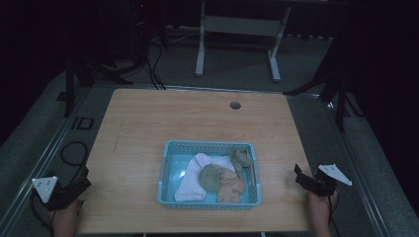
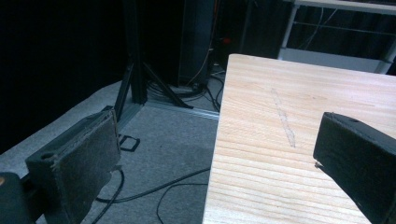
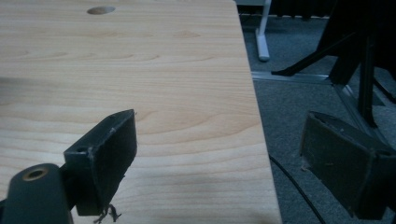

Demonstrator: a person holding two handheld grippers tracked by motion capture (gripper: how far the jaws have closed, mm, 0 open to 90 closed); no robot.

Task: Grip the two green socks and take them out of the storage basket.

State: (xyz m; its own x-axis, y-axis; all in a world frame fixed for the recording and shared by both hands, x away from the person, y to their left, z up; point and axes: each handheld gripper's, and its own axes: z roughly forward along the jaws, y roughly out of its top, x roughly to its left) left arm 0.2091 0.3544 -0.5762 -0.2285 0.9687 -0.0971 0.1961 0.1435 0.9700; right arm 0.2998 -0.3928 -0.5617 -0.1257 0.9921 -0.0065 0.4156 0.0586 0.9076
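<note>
Both tools have their jaws wide apart and hold nothing. Left gripper (image 1: 84, 183) and right gripper (image 1: 299, 177) wait at the table's (image 1: 148, 123) two side edges. Between them sits the blue basket (image 1: 170, 148), with the soft socks (image 1: 217, 180) piled inside. A grab might snag two socks together, or bump the basket's wall and slide it.
</note>
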